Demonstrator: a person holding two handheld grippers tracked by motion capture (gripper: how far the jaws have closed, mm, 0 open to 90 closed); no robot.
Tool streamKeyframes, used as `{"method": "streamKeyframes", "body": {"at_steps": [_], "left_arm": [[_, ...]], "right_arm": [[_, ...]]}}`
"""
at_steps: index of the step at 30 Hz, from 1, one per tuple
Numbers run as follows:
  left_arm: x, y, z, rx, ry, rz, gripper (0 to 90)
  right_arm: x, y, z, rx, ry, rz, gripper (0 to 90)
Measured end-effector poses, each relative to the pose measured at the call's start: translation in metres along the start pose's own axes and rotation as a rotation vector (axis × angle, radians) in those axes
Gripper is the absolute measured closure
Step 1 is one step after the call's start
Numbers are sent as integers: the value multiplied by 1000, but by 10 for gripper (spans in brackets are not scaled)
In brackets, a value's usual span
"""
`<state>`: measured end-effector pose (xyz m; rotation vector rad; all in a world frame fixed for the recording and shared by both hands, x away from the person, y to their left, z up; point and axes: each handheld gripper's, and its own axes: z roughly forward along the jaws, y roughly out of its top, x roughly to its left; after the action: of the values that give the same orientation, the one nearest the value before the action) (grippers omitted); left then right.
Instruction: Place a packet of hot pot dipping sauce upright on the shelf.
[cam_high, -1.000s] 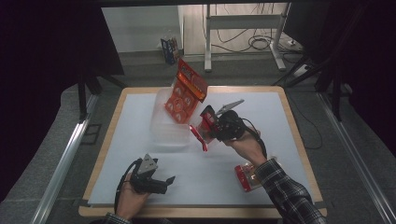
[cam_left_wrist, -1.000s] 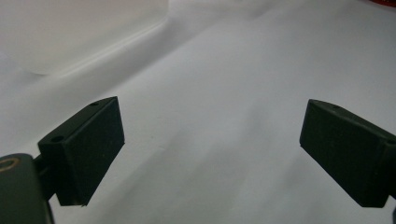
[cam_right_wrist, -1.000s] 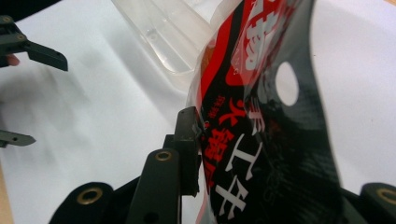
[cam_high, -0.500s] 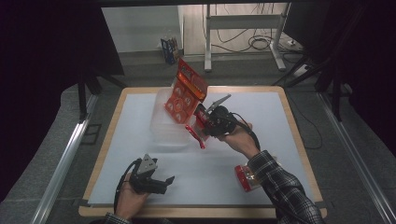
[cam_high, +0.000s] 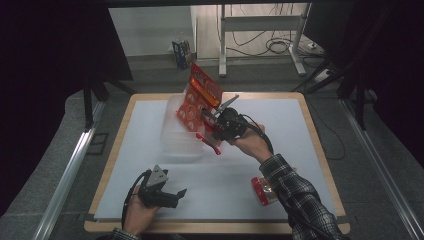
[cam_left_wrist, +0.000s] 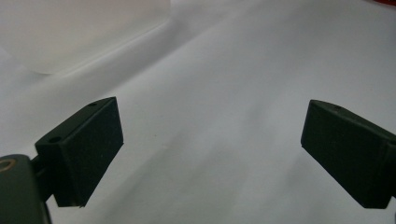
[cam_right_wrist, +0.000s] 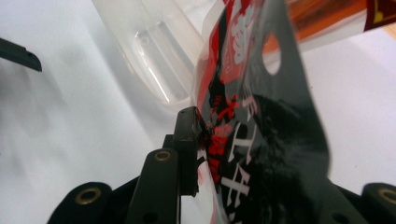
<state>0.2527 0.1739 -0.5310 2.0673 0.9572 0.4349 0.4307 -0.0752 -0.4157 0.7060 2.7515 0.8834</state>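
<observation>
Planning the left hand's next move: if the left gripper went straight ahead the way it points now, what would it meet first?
Probably just the bare white table. The left gripper is open, and the clear plastic tub sits off to one side, though depth is unclear.

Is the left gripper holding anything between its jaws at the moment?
No, the left gripper has its jaws wide apart, with nothing but bare white table between them.

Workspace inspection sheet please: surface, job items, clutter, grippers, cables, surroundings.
Surface: white mat on a wood-edged table, bare where visible.
Job items: red snack packet held tilted over the clear plastic container.
Clutter: small red pack near the front edge.
Grippers: right gripper clamps the packet; left gripper open, resting low over the mat.
Cables: black lead trails from the left gripper; more on the floor.
Surroundings: metal frame legs, dark curtains.
</observation>
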Motion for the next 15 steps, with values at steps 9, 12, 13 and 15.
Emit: {"method": "streamKeyframes", "body": {"at_steps": [9, 12, 13, 15], "left_arm": [[0, 0, 0, 5, -2, 1, 54], [0, 0, 0, 5, -2, 1, 54], [0, 0, 0, 5, -2, 0, 54], [0, 0, 0, 5, -2, 0, 54]], "right_arm": [[0, 9, 2, -32, 5, 15, 709], [-1, 13, 2, -43, 8, 12, 711], [-1, 14, 2, -47, 9, 10, 711], [-1, 17, 4, -52, 12, 6, 712]]}}
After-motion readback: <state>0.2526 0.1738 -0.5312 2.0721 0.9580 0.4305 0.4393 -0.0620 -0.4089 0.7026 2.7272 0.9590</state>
